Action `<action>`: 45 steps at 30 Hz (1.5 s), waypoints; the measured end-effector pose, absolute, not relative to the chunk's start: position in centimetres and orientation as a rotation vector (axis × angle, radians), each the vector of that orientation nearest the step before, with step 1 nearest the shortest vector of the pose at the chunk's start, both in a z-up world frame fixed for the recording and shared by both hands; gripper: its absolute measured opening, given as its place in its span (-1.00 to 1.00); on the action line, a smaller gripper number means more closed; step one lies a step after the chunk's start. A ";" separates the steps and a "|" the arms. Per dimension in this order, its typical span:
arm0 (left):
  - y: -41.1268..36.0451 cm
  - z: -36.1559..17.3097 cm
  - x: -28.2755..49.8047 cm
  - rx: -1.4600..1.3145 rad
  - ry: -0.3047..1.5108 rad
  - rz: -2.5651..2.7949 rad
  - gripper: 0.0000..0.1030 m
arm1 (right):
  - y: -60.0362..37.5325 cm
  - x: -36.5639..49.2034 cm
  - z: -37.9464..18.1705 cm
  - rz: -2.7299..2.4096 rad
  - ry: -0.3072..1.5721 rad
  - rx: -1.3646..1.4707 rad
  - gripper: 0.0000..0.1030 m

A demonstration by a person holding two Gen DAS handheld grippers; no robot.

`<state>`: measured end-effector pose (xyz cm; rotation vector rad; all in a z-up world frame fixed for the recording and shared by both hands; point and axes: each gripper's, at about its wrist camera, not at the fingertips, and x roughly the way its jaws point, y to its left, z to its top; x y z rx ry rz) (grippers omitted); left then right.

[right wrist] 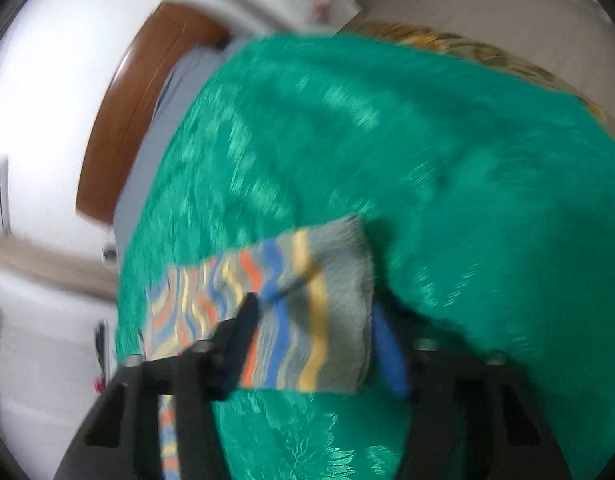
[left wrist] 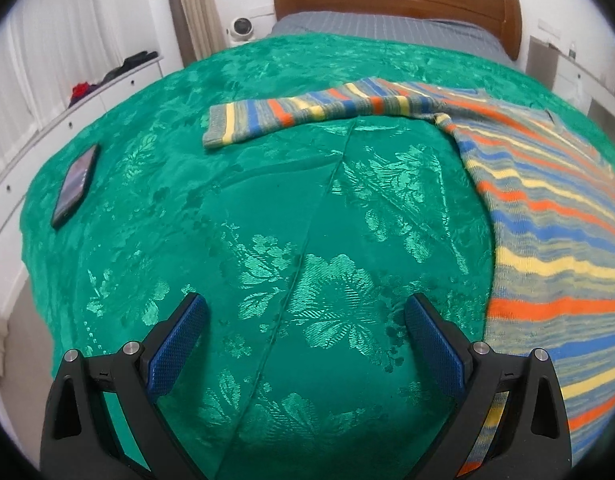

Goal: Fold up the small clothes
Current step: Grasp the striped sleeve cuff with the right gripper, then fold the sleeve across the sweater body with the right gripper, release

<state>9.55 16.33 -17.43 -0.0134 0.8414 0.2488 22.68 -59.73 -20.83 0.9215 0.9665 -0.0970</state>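
Striped sweater (left wrist: 547, 216) on green bedspread (left wrist: 267, 240), body at 3 o'clock of left gripper (left wrist: 307, 344), sleeve (left wrist: 307, 116) extended toward 12 o'clock. Left fingers (left wrist: 435, 348) wide apart, empty. Right gripper (right wrist: 311, 320) nearer, fingers closed on other sleeve cuff (right wrist: 339, 312), blurred.

My left hand-held gripper (left wrist: 305, 340) has two matte black fingers, each lined on its inner face with a blue pad (left wrist: 435, 350) of fine ribbed texture. Round silver screws (left wrist: 480, 347) sit at the pivots, and the black arms below have triangular cut-outs. My right hand-held gripper (right wrist: 315, 340) shows the same black frame, silver screws and blue pad, blurred.
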 end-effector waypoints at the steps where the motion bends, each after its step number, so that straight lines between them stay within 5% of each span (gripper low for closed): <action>1: 16.3 -17.5 9.6 -0.009 0.841 0.251 0.94 | -59.3 22.8 -20.8 -0.108 0.997 0.893 -0.92; 8: 16.8 -17.5 9.5 -0.042 0.843 0.234 0.95 | -54.3 24.4 -9.4 -0.102 0.818 0.668 -0.93; 15: 16.6 -17.4 9.5 -0.029 0.828 0.224 0.95 | -35.5 31.2 -0.3 0.257 0.825 0.431 -0.93; 19: 16.6 -17.5 9.4 -0.021 0.831 0.211 0.95 | -26.2 34.4 -2.3 0.423 0.886 0.415 -0.84; 21: 16.8 -17.5 9.4 -0.028 0.835 0.206 0.95 | -22.3 35.5 -5.1 0.526 0.984 0.472 -0.27; 23: 16.9 -17.5 9.4 -0.036 0.838 0.202 0.95 | -21.1 35.3 -6.4 0.539 0.989 0.505 -0.01; 30: 17.1 -17.6 9.6 -0.059 0.843 0.198 0.97 | -25.8 31.9 -9.0 0.404 0.994 0.444 0.18; 45: 17.4 -18.3 9.5 -0.108 0.858 0.209 0.99 | -35.1 16.0 -16.2 0.069 0.993 0.292 0.19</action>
